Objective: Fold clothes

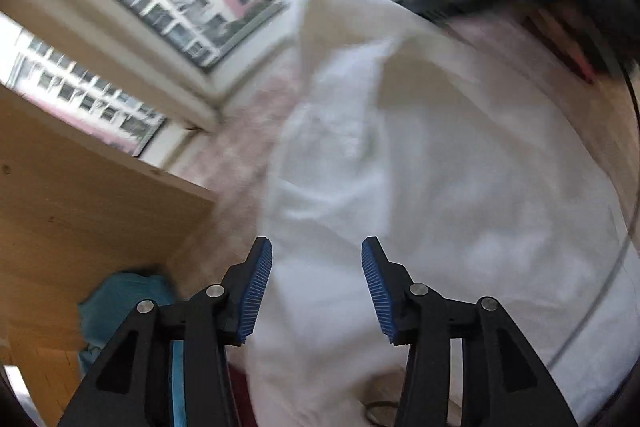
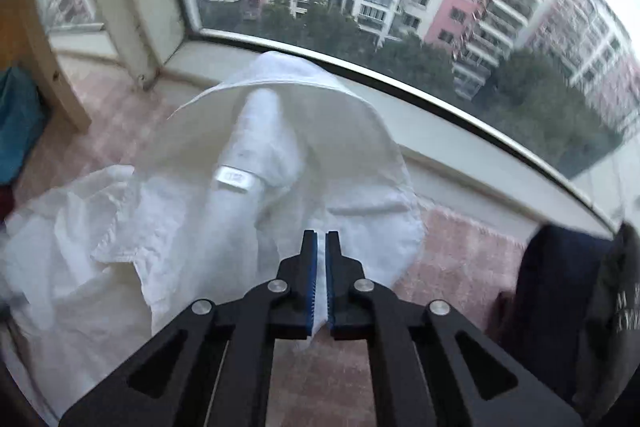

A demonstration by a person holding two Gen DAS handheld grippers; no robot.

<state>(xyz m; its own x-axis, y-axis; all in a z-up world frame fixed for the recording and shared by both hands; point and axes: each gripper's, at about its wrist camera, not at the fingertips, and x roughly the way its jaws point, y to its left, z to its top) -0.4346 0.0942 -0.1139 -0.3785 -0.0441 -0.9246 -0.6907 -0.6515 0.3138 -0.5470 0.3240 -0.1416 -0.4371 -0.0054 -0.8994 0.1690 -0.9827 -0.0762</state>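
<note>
You are working on a white shirt (image 2: 256, 163), and it is lying rumpled on the pinkish floor covering (image 2: 460, 259) just in front of the window sill (image 2: 440, 147), with its collar end and sewn-in label (image 2: 235, 179) turned up toward the glass. Your right gripper (image 2: 322, 239) is pinching a fold of that white cloth: the blue pads are standing almost together, and a tuft of fabric is showing between them and poking out below. Your left gripper (image 1: 317, 247) is standing released, its ribbed blue pads (image 1: 256, 291) held apart with the shirt (image 1: 400, 167) spread beneath and between them but pressed by neither. The left view is smeared, so you cannot tell from it just how near the cloth those fingers are hanging. By the look of things, you are in the gathering and straightening step, not yet making a proper fold, since the body of the garment is lying bunched toward the left of the right view with its edges curled. The next move is probably calling for the free left tool to find a matching hem or shoulder edge, close on a single layer, and then for both hands to draw apart so the cloth is pulled flat. You are wanting to watch the dark garment (image 2: 560, 307) lying at the right and the teal cloth (image 1: 120, 303) tucked by the wooden panel (image 1: 80, 187), so that neither is getting swept into the shirt.
</note>
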